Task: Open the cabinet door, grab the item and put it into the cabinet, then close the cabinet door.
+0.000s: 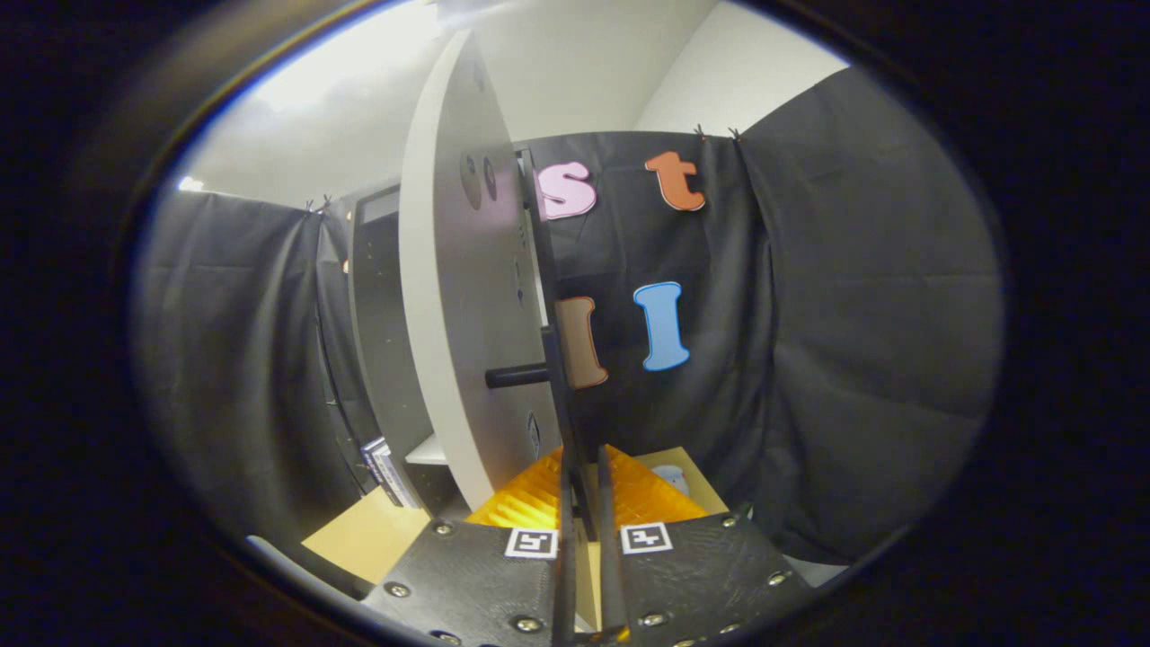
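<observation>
The cabinet door point(454, 296), a pale panel, stands swung open and I see it nearly edge-on. A thin black vertical handle bar point(543, 270) is held off the door by a short black post point(517, 376). My gripper point(582, 472) is shut on the lower end of this bar, with the bar running down between the two fingers. The dark cabinet body point(386, 305) stands behind the door to the left, with a white shelf point(425, 451) inside. A small pale item point(671, 476) lies on the table just beyond the right finger, partly hidden.
The light wooden table point(368, 535) carries the cabinet. Several flat dark things like books point(384, 472) lean at the cabinet's foot under the shelf. Black cloth walls close in behind and on both sides.
</observation>
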The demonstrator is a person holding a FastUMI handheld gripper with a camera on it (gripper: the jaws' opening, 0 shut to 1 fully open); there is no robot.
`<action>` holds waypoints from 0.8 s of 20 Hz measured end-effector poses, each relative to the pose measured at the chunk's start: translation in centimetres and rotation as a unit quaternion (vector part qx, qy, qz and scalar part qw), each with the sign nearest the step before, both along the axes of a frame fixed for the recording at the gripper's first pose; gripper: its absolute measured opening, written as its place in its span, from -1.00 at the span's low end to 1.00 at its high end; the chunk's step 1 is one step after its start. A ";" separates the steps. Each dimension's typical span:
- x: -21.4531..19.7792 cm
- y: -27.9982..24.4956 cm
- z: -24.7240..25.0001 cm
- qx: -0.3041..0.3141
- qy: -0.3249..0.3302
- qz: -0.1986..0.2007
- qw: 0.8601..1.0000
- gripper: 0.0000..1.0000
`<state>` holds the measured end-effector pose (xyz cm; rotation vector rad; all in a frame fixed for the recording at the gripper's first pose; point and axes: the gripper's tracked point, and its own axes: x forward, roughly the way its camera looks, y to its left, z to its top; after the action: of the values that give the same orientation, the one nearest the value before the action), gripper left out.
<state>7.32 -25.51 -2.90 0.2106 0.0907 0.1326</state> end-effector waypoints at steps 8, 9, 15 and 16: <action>-3.4 0.0 1.1 -0.007 -0.002 -0.045 0.999 -0.77; -3.8 0.1 1.4 -0.007 -0.004 -0.053 0.999 -0.78; -7.2 3.9 2.7 0.006 -0.013 -0.071 0.997 -0.78; -7.5 5.0 2.7 0.006 -0.012 -0.068 0.998 -0.77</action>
<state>-0.17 -20.47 -0.19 0.2266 0.0516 -0.0003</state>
